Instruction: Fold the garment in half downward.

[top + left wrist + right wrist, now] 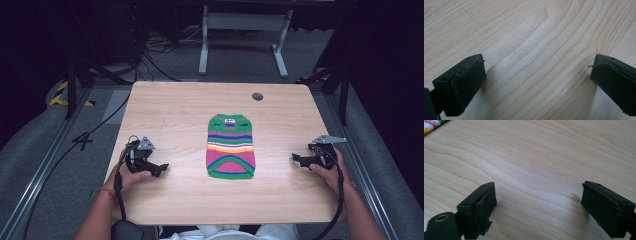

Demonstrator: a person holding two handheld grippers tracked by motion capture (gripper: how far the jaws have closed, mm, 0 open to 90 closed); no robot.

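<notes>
On the pale wood-grain table point(170, 115), rectangular with rounded corners and a small round dark grommet point(257, 96) near its far edge, a knitted striped sweater point(230, 146) lies flat at centre, banded in green, pink, orange, white and blue. Left gripper point(161, 169) rests well apart to the sweater's left, jaws spread wide over bare wood. Right gripper point(297, 159) rests well apart to its right, jaws likewise spread, nothing between them.
</notes>
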